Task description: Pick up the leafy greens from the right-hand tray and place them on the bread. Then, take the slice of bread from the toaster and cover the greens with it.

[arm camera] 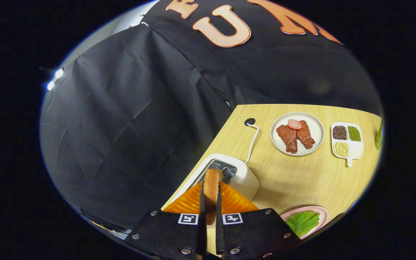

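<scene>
- Claw [210,196]: fingers clenched on a slice of bread [211,187], held upright on edge between them.
- Bread sits just above the toaster [242,177], browned crust facing the camera.
- Beyond: cord [253,141], plate of meat [297,134], divided dish of beans [347,140].
- Beside the fingers: pink plate [321,213] with a green leaf [303,222].

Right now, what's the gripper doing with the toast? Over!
Gripper shut on bread slice, held above the toaster. Leafy greens on pink plate, no bread over them yet. Nothing in the way.
</scene>
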Demonstrator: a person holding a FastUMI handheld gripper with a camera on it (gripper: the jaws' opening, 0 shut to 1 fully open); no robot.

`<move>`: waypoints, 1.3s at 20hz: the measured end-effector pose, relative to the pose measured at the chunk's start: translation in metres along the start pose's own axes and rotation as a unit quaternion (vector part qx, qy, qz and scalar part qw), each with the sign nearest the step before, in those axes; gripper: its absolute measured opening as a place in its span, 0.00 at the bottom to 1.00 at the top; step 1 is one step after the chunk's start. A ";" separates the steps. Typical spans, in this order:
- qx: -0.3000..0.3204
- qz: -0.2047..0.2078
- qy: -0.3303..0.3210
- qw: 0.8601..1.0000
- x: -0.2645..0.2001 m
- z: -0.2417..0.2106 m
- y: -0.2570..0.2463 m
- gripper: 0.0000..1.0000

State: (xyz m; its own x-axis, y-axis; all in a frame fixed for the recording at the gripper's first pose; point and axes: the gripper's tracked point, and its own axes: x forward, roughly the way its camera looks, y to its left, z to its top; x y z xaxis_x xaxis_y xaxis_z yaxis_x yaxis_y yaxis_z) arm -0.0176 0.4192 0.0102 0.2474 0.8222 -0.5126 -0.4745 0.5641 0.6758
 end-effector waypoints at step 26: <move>0.066 -0.001 -0.059 0.996 -0.119 -0.069 -0.119 0.10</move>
State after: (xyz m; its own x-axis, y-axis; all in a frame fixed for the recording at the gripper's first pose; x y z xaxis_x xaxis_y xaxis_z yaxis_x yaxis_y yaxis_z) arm -0.0484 0.2492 -0.0462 0.3493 0.8204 -0.4526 -0.3610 0.5636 0.7430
